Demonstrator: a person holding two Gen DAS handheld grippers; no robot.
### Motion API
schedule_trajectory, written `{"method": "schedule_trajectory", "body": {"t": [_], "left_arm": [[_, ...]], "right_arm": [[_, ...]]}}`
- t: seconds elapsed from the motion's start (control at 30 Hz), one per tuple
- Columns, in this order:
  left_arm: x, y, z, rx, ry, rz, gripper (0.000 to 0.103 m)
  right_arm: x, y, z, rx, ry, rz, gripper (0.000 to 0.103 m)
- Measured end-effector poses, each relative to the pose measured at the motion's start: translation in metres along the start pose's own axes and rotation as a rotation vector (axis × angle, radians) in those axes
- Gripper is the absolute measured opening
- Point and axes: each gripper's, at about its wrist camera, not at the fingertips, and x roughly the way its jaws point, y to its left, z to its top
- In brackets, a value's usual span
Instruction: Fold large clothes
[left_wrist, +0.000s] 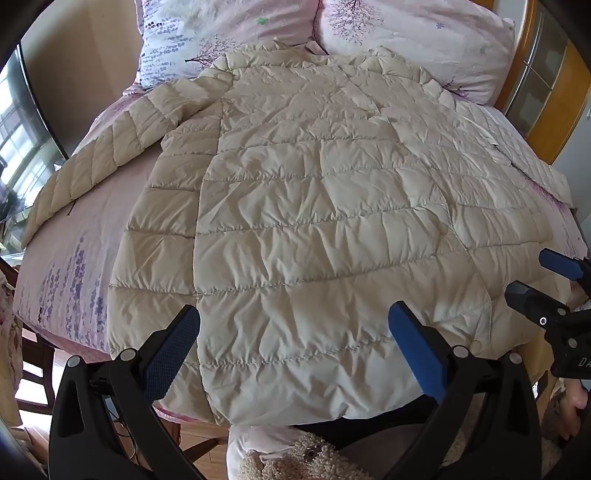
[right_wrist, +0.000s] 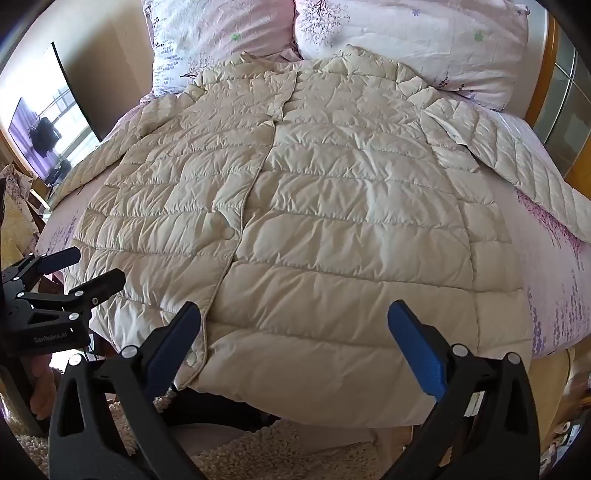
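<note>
Cream padded coat (left_wrist: 314, 229) flat on bed (left_wrist: 66, 266), sleeves spread. Left claw (left_wrist: 295, 350) and right claw (right_wrist: 295, 347) released, above hem. Risk: slippery puffy cloth slides from shallow pinch, fold skews.

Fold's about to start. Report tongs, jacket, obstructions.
Left tongs open, right tongs open, both empty above hem. Cream quilted puffer jacket flat on pink floral bedsheet, sleeves spread. Two floral pillows touching collar.

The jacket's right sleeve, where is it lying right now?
In the right wrist view the right sleeve lies spread out to the right of the cream quilted jacket, slanting across the pink bedsheet below the right pillow.
</note>
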Motion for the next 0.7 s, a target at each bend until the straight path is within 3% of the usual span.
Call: {"method": "schedule_trajectory", "body": {"t": [0.7], "left_arm": [[0.0010,-0.0006,0.0005,0.006,-0.007,0.001,0.102]], "right_arm": [[0.0017,-0.0016,0.0013,0.001,-0.006,-0.006,0.101]]}}
